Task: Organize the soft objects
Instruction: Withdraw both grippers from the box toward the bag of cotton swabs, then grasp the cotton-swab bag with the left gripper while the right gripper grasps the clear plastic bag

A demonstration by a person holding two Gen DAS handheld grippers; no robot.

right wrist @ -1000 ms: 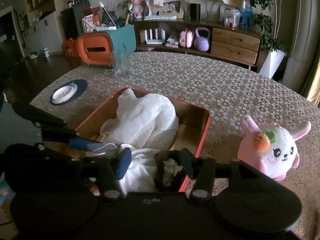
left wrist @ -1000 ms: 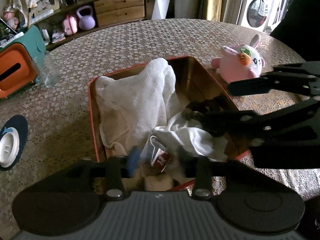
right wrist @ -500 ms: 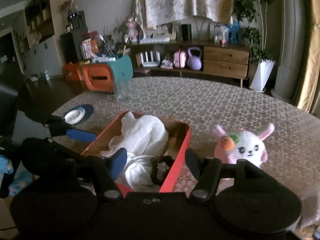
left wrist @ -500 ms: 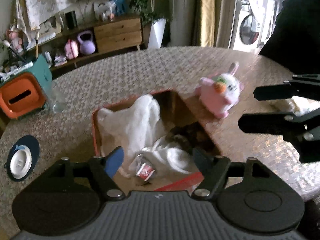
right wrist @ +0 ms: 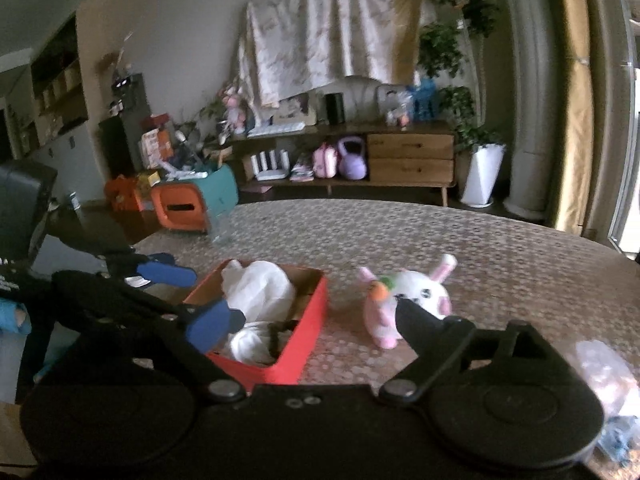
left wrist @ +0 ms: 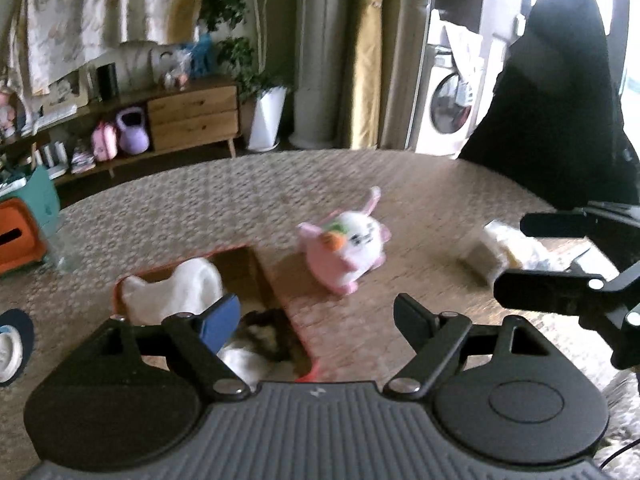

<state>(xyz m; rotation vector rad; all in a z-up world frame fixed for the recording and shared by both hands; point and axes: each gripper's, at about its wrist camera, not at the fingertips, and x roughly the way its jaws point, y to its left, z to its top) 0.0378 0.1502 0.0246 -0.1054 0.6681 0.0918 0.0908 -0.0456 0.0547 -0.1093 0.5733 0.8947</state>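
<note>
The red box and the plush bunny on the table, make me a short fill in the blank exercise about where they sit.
1. The white cloth lies inside the red ____.
2. The plush bunny sits ____ the red box, on the table.
3. Both the left gripper and the right gripper hold ____.

Missing words: box; outside; nothing

Behind the patterned table [right wrist: 400,232], a wooden sideboard [right wrist: 408,160] carries a purple kettlebell [right wrist: 352,158] beside a pink bag [right wrist: 324,160]. An orange-and-teal box [right wrist: 192,204] sits at the table's far edge; a washing machine [left wrist: 450,110] shows through the doorway.
</note>
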